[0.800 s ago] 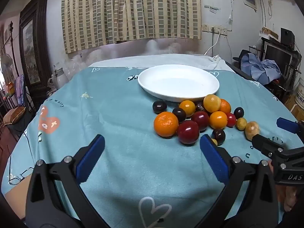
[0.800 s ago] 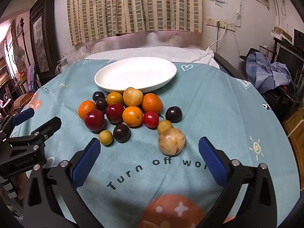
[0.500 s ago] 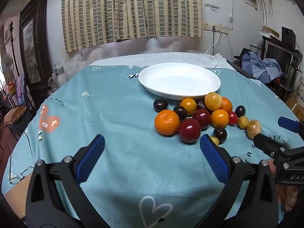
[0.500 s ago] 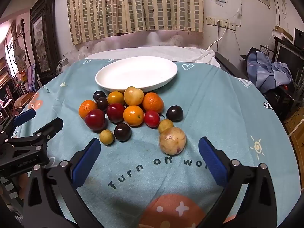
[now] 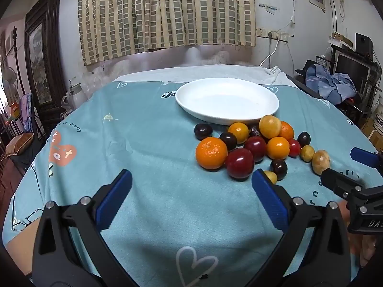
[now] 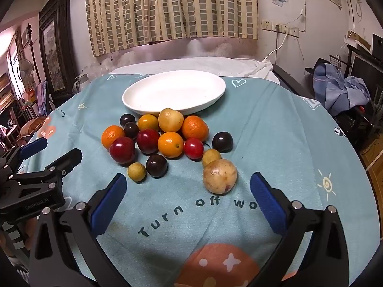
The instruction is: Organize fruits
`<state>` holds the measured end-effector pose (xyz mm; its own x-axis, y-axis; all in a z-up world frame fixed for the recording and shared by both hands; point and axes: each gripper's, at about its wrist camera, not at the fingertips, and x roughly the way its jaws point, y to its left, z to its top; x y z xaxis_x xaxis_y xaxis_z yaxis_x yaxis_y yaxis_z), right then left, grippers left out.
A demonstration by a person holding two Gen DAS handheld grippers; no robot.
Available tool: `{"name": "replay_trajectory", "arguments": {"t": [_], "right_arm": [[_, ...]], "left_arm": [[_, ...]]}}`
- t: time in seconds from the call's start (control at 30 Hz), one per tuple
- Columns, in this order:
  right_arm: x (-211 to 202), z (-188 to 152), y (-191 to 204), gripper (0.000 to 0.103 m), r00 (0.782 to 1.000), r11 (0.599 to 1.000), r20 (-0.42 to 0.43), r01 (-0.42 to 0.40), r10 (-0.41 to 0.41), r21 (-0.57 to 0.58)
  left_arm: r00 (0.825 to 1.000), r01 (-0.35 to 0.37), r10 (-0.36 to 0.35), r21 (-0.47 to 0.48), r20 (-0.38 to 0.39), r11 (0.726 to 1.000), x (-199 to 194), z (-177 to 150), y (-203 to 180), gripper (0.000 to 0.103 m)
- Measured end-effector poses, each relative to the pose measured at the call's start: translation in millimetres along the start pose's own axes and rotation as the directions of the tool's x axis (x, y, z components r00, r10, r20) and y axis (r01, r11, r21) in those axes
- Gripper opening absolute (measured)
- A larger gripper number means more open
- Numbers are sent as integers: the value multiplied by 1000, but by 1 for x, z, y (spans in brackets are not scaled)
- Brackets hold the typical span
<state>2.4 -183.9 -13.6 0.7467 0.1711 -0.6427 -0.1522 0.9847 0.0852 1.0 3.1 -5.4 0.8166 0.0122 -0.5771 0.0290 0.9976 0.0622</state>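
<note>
Teal tablecloth (image 5: 148,129) covering table. White plate (image 5: 227,100) sitting bare at far centre. Fruit pile (image 6: 167,138) lying on cloth, touching plate's near rim: oranges, red and dark plums, small yellow fruits. You are holding left gripper (image 5: 191,186) wide open, gripping nothing, near pile's left edge. You are holding right gripper (image 6: 189,189) wide open, empty, speckled yellow fruit (image 6: 219,176) lying just ahead between its fingers.

Checked curtains (image 5: 167,12) hang above a teal tablecloth (image 5: 143,143); blue clothes (image 6: 340,91) lie heaped nearby. A framed painting (image 5: 39,64) stands left.
</note>
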Motion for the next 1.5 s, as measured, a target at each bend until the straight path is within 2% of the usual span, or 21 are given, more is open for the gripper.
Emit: {"name": "replay_trajectory", "arguments": {"t": [1.5], "right_arm": [[-2, -1, 1, 102, 1000, 1000, 6, -5, 5, 2]], "left_arm": [[1000, -3, 3, -9, -9, 1000, 4, 0, 2, 101]]}}
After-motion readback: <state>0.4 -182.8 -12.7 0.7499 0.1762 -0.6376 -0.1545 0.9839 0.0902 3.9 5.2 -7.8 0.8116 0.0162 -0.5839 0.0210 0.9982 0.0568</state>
